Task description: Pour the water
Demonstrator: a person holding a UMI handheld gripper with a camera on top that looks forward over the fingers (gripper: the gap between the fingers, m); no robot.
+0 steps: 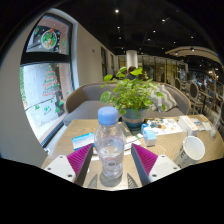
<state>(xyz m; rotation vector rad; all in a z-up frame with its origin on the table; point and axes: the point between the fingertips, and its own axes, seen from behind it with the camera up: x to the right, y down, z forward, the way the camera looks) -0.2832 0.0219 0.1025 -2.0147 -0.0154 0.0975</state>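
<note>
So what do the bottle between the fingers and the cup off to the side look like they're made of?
The bottle looks like clear, glossy thin plastic: you can see through its body, and it has a blue screw cap. It stands between the gripper fingers, with gaps visible at both sides. The cup looks matte white, likely paper or ceramic; the look leaves that open.

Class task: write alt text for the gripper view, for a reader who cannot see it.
A clear water bottle with a blue cap stands between the gripper fingers' pink pads on a wooden table. Beyond it sit a potted plant, a tissue box and a white cup.
</note>
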